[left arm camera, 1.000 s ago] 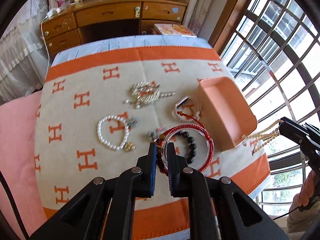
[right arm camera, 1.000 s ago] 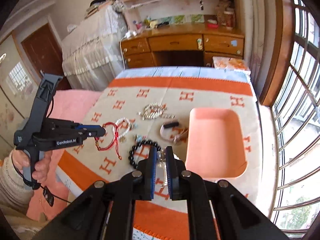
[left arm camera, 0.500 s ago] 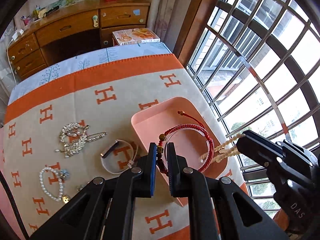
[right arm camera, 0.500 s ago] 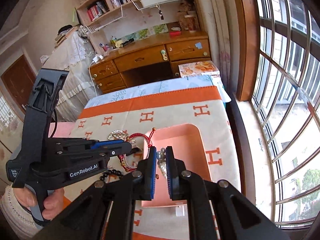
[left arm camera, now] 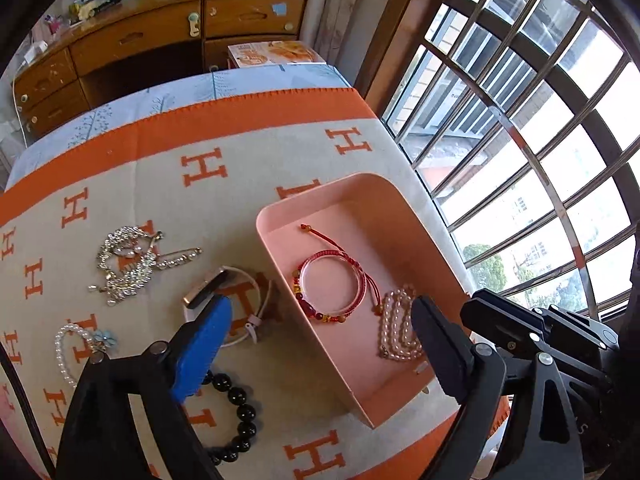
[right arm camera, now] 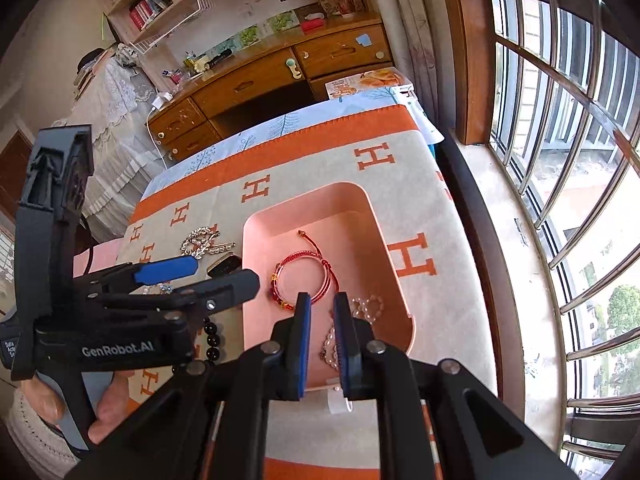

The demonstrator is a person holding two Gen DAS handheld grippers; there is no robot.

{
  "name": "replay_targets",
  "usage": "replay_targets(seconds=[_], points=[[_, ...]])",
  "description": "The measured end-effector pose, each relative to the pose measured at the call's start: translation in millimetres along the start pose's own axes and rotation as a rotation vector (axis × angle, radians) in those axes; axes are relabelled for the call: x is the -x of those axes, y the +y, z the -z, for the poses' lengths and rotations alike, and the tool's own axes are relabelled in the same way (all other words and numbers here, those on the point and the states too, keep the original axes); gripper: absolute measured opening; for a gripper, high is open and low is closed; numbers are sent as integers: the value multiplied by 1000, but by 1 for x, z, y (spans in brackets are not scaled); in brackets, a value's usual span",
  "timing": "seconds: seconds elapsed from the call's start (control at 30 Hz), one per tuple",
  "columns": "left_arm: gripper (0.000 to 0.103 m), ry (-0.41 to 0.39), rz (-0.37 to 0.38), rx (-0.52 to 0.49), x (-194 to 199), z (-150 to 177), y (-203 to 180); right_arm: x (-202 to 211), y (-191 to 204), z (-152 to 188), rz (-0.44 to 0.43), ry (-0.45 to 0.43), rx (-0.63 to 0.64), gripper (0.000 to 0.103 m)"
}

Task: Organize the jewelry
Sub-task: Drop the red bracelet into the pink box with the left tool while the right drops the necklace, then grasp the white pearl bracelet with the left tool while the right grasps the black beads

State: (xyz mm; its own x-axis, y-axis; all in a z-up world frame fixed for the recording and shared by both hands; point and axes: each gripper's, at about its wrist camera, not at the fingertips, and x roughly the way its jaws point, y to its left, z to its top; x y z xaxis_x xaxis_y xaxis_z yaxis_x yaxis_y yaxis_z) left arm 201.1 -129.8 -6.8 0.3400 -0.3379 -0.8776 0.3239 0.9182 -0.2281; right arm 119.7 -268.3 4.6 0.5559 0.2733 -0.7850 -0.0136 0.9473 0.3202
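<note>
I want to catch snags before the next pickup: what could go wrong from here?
1. The left gripper, jaws just opened, nothing gripped, hangs over the red bracelet; its loose cord could catch a finger on withdrawal.
2. The right gripper is nearly shut over the pearl bracelet; lifting might drag it out of the pink tray.

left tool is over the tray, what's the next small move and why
Probably lift the left tool clear of the pink tray and swing it toward the black bead bracelet. Its jaws have just opened and grip nothing. The red bracelet already lies inside the tray, while the black one sits on the cloth close to that tool.
</note>
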Motion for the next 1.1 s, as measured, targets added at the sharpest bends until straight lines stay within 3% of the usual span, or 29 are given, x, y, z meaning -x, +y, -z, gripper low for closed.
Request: replay_targets(seconds=[0.23,0.67,1.1], points=[[90,-103,-29,87,37,22,31,11,11,19,-12,-12,16,12],[90,-312,-240,125,115,102,82,13,32,73,-22,7,43,23],[90,-387,-324,243,175,146,136,17,75,87,-44,6,153,23]])
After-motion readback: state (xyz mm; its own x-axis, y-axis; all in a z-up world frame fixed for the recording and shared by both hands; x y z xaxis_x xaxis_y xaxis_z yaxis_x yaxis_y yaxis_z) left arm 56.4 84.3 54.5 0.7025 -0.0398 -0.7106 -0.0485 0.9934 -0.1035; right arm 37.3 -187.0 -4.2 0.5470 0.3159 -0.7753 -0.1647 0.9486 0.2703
